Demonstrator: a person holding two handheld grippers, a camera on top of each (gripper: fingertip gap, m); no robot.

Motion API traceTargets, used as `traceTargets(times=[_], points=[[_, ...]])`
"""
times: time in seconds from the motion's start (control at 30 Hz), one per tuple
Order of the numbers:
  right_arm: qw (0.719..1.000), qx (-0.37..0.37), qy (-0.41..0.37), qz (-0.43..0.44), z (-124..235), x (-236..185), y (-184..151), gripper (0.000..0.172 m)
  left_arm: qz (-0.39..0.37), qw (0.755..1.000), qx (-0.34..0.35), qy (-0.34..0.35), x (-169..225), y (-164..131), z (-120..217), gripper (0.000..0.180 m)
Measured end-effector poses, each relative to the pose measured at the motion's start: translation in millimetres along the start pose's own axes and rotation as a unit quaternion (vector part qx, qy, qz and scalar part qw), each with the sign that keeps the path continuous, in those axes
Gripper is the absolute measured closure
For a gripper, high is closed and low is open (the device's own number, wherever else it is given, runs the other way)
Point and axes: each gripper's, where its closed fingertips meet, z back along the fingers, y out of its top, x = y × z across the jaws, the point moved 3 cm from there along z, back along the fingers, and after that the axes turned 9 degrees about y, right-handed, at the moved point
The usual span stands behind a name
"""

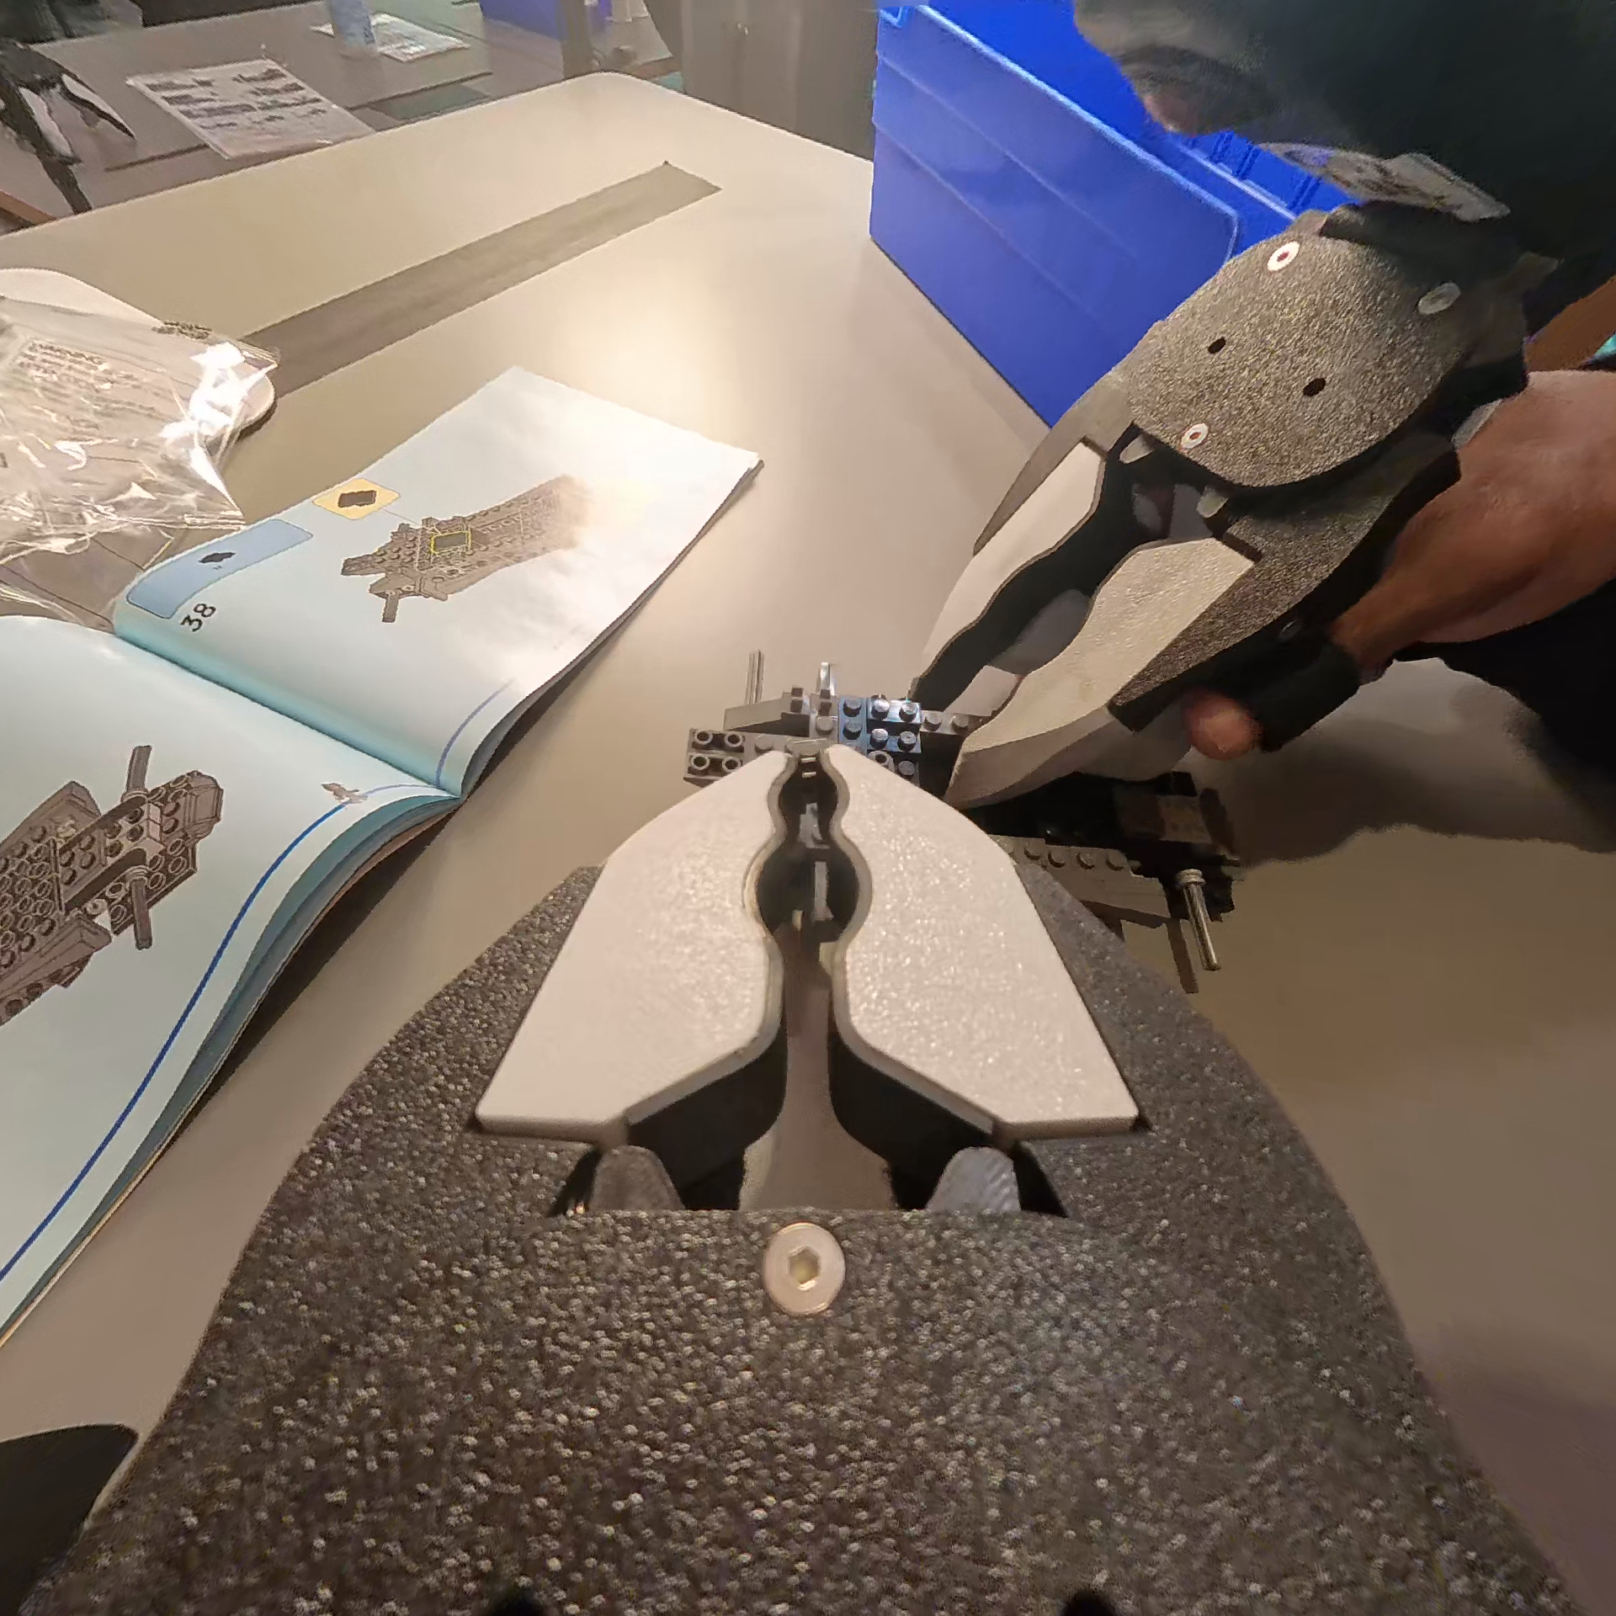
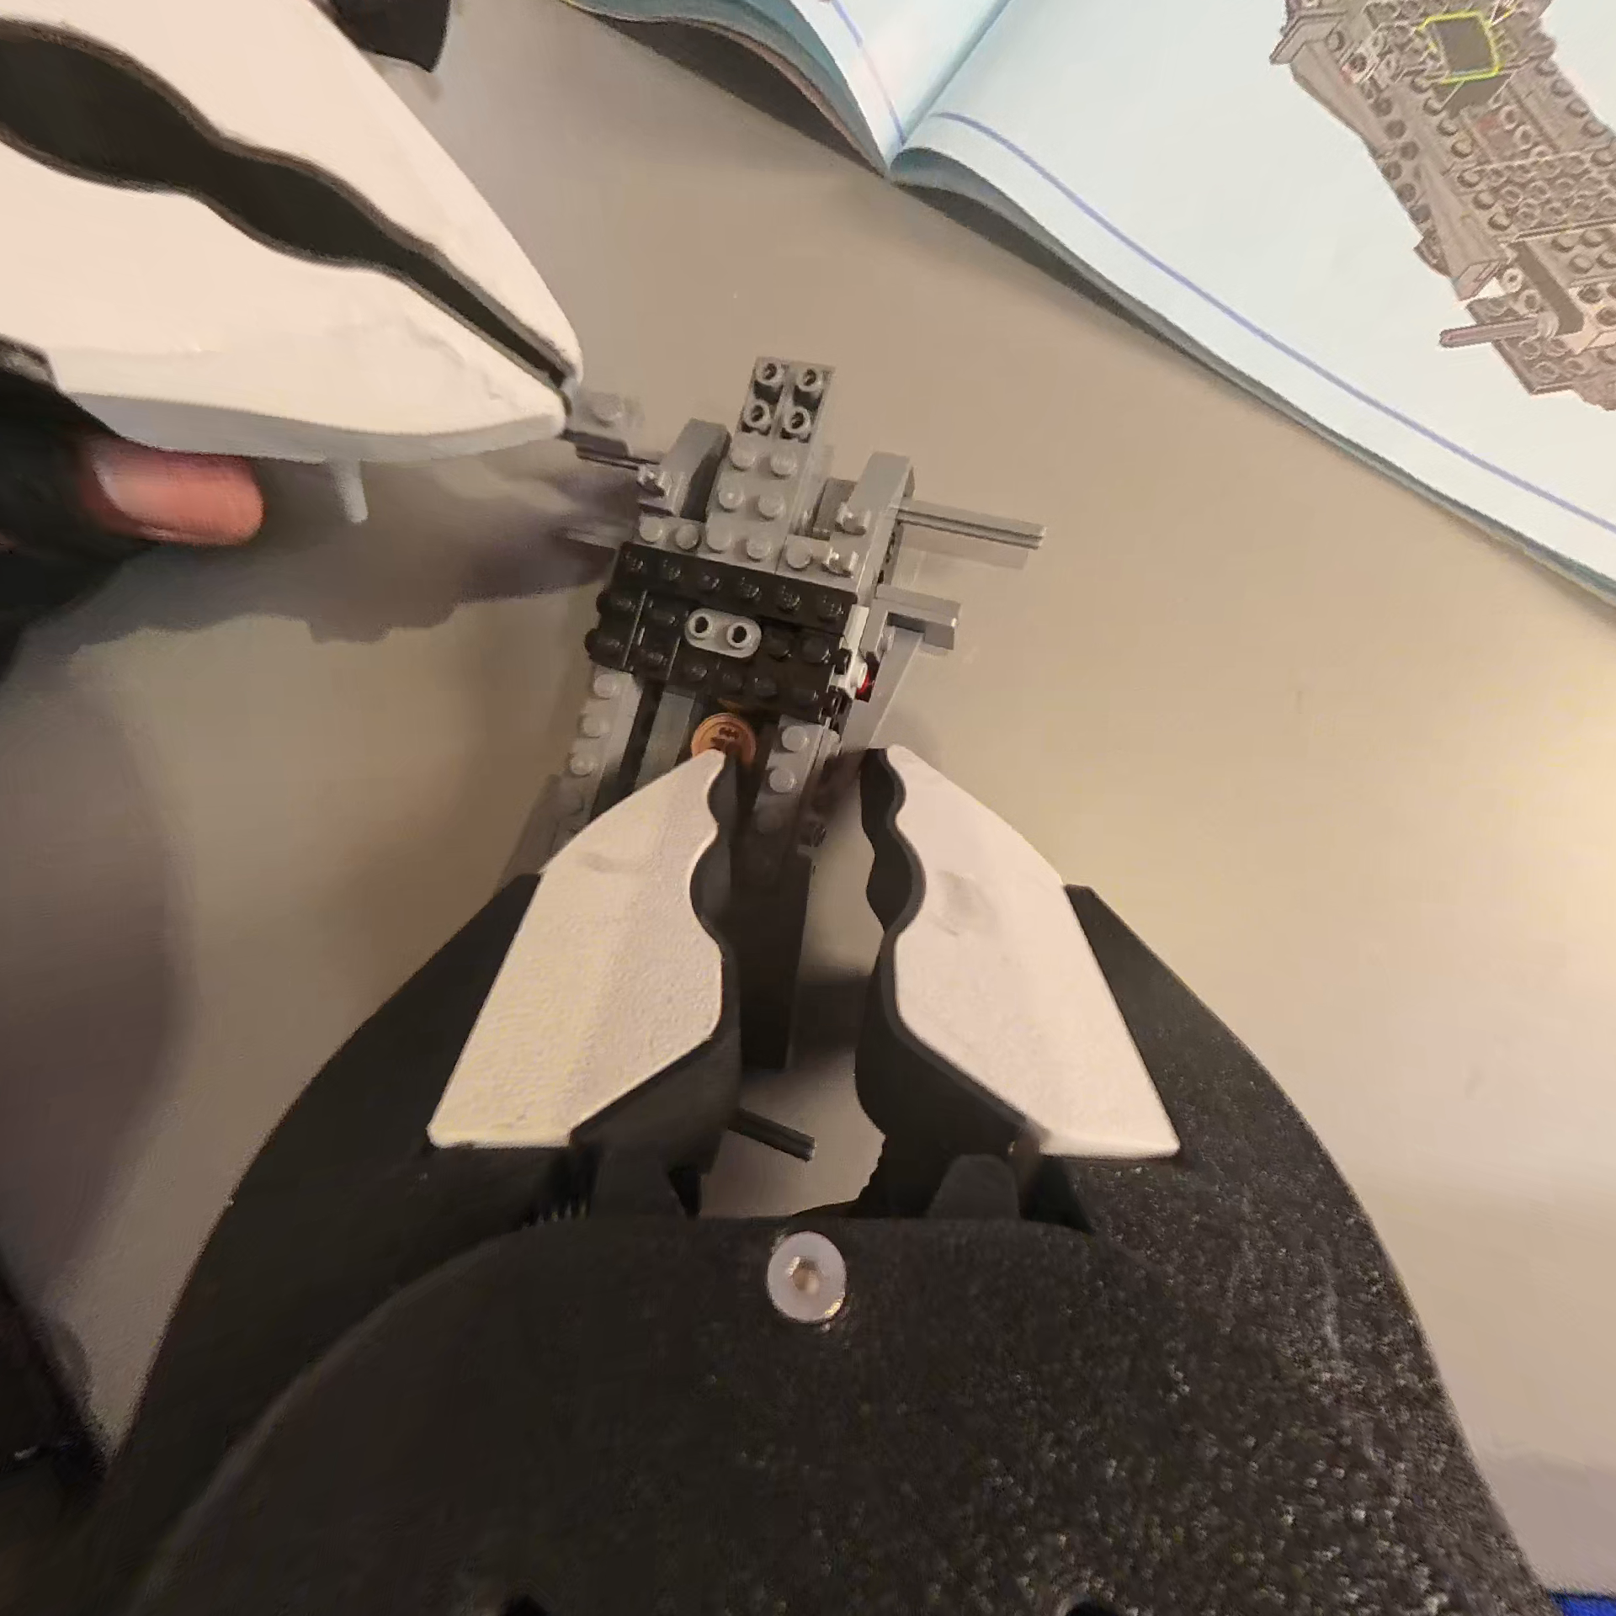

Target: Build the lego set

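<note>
Jaws of the left gripper (image 1: 811, 759) pinch a small grey brick piece (image 1: 805, 746) beside the grey-and-black brick model (image 2: 743, 595) mid-tabletop (image 2: 1224, 787); the right gripper (image 2: 791, 769) straddles the model's tail, narrowly parted, apparently not pressing. Instruction booklet (image 1: 437, 560) lies nearby.

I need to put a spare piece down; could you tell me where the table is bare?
Bare table between booklet and blue bin, and right of the brick model. Crowded around the model, where both grippers meet, and by the plastic bags.

Left of the left gripper's (image 1: 809, 752) jaws, the open booklet (image 1: 437, 560) bears a page number; farther left, a bag (image 1: 105, 420) carries blurred print.
</note>
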Motion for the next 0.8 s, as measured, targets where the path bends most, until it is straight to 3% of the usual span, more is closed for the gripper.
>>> traceTargets(times=[0.8], points=[[0.997,0.057,0.011,-0.043,6.4,6.8,6.5,0.151,-0.101,0.992,-0.012,0.075,8.6,1.8,-8.7,0.178]])
